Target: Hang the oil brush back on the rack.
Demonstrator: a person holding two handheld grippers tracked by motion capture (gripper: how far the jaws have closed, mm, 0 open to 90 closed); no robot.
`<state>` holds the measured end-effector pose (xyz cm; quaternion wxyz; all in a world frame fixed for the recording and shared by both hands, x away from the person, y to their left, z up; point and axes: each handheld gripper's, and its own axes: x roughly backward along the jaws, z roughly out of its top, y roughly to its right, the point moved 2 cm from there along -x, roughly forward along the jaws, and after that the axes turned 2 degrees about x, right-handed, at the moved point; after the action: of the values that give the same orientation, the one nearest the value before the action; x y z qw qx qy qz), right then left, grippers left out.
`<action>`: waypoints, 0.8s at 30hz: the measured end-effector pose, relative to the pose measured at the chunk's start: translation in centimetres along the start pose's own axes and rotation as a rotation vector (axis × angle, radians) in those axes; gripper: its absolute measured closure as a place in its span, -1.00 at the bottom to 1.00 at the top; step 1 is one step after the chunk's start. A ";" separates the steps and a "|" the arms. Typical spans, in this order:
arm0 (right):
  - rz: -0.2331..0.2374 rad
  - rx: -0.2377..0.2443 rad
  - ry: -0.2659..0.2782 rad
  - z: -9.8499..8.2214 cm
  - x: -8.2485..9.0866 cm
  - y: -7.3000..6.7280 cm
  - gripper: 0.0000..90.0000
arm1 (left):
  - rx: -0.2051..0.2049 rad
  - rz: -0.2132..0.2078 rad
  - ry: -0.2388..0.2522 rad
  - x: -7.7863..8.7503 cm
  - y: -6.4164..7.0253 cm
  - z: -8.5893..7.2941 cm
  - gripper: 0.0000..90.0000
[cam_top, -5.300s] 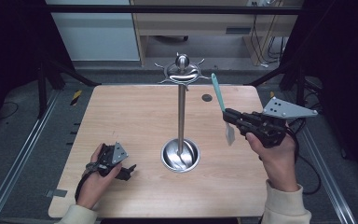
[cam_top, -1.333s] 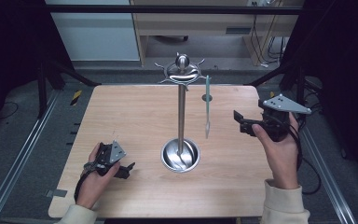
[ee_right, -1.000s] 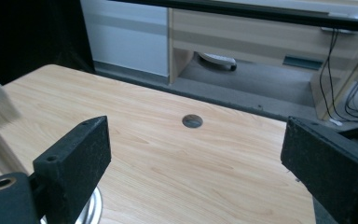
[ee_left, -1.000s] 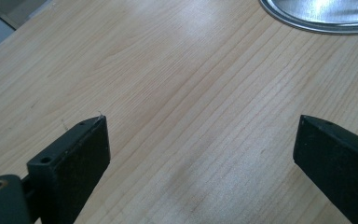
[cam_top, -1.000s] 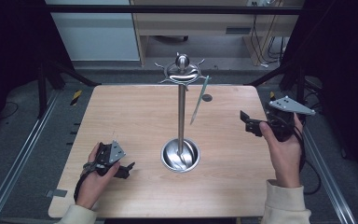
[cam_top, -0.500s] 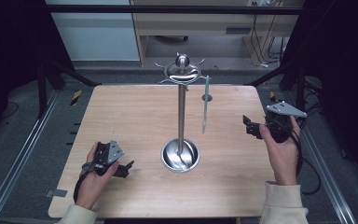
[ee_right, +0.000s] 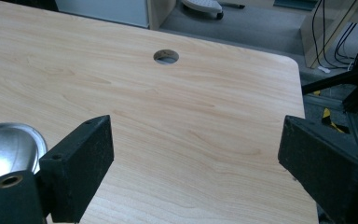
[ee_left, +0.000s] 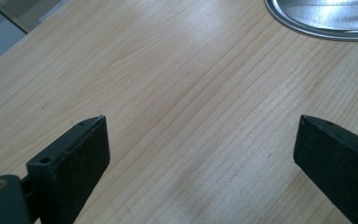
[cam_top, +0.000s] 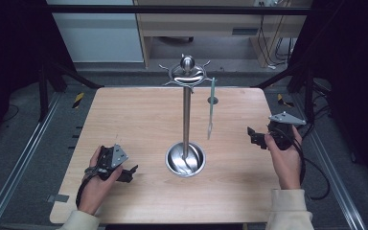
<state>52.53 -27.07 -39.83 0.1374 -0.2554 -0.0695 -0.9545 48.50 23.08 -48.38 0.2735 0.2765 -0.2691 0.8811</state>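
So nearest the person, both hands sit low at the front of the table (cam_top: 139,120). The left gripper (cam_top: 117,167) is parked on the wood with its jaws wide apart and nothing between them, just bare grain; the rim of the stand's round metal base (ee_left: 321,21) peeks in up and to the right of those jaws, near but not touching. The left forearm comes in flat from the bottom edge, wrist relaxed.

The right gripper (cam_top: 258,138) is held a bit off the table at the right side, jaws also spread wide and empty. In its own view the base (ee_right: 7,140) sits just past its left jaw, with the cable hole (ee_right: 166,56) further ahead.

The bit that matters: a pale green utensil (cam_top: 211,108), looks like a fork but it's too small to be sure, hangs from one of the hooks at the top of the stand (cam_top: 187,115). Its long axis runs straight up and down, handle end on the hook, business end dangling free above the table. It lies ahead and to the left of the right jaws, well apart from them, and it's clearly closer to the right hand than the left. My guess is any next grab on it falls to the right hand, coming in sideways across that vertical handle.
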 end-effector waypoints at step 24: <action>0.052 0.034 -0.048 -2.8 -2.8 -1.1 -0.82 | 0.009 0.023 -0.013 -0.1 -0.4 -0.3 -0.93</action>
<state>53.16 -25.94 -43.72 0.1649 -0.2774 -0.0825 -0.9429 48.69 23.50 -48.51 0.2605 0.2804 -0.2699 0.8835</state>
